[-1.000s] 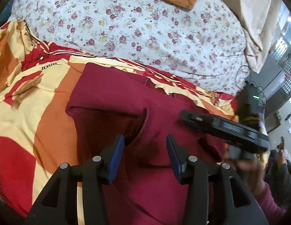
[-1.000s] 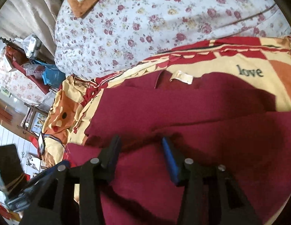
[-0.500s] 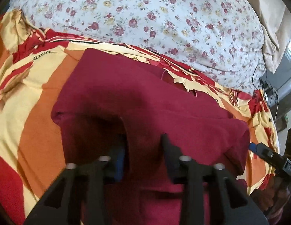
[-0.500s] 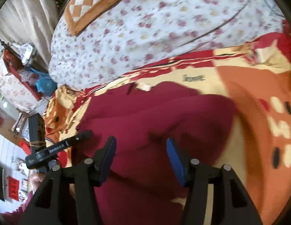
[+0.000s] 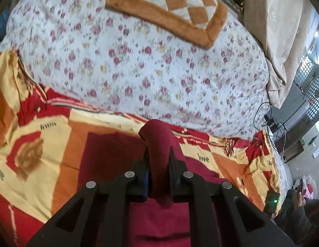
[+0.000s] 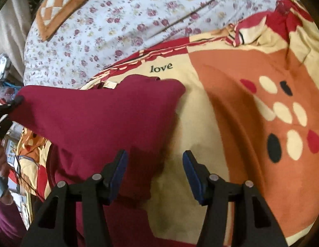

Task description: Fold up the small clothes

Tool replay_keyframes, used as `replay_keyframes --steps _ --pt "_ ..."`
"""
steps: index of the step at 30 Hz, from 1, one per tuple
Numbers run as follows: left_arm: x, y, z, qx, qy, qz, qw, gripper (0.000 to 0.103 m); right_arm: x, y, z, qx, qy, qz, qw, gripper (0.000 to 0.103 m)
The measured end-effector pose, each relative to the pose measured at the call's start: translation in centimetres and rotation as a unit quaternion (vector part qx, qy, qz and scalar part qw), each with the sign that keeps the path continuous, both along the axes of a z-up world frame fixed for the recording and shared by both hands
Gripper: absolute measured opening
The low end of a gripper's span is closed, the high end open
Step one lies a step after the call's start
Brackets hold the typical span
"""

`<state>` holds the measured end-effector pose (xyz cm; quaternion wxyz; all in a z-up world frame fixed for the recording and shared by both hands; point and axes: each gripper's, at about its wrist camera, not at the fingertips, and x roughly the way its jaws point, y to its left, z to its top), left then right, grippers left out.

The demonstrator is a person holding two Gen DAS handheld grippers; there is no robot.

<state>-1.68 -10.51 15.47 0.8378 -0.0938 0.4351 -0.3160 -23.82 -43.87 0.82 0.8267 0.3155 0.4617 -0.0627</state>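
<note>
A dark red garment lies on a red, orange and cream blanket. My left gripper is shut on a bunched fold of the garment and holds it raised above the rest. In the right wrist view the garment is pulled up toward the left, where the left gripper's tip holds its corner. My right gripper is open and empty over the garment's right edge and the blanket.
A floral quilt with an orange checked mat lies behind the blanket. A beige curtain hangs at the right, with cables and furniture below it. A seated person is at the far right.
My left gripper has closed on a fold of the garment and lifted it. My right gripper has moved right, off the garment's middle to its right edge, and stays open.
</note>
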Motion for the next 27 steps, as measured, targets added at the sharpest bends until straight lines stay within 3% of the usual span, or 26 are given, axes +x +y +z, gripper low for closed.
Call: replay_keyframes --steps 2,4,8,13,14,15,16,18,23,27 --pt "0.2 0.6 0.8 -0.006 0.0 0.0 1.0 0.003 0.4 -0.2 -0.2 0.011 -0.003 -0.01 1.0 0.061" --pt "-0.1 1.5 1.4 -0.006 -0.002 0.002 1.0 0.004 0.7 -0.7 -0.3 0.017 -0.01 -0.026 0.999 0.074" --pt "-0.6 2.3 1.3 -0.002 0.002 -0.002 1.0 0.004 1.7 -1.9 -0.6 0.023 -0.02 -0.055 0.998 0.075" --pt "-1.2 1.7 1.4 0.002 -0.001 -0.014 0.9999 0.004 4.3 -3.4 -2.7 0.078 -0.032 -0.073 0.994 0.074" --pt "-1.3 1.5 1.4 0.002 -0.001 -0.015 0.9999 0.004 5.0 -3.3 -3.1 0.084 -0.031 -0.067 0.994 0.071" --pt "-1.2 1.3 1.3 0.003 -0.002 -0.016 0.9999 0.004 5.3 -3.1 -3.1 0.076 -0.032 -0.062 0.995 0.057" --pt "-1.2 1.2 1.1 0.005 -0.002 -0.015 0.9999 0.004 5.9 -2.7 -2.8 0.06 -0.034 -0.045 0.997 0.034" --pt "-0.9 1.1 0.7 0.008 0.0 -0.012 0.9999 0.004 6.3 -2.3 -2.0 0.03 -0.041 -0.027 0.998 0.02" --pt "0.5 1.8 -1.2 0.031 -0.003 0.02 0.9993 0.004 6.6 -2.6 1.4 -0.028 -0.077 -0.012 0.997 0.013" --pt "2.8 2.5 -5.0 0.05 0.021 0.047 0.9974 0.004 8.1 -3.8 2.9 -0.056 -0.085 -0.014 0.995 0.012"
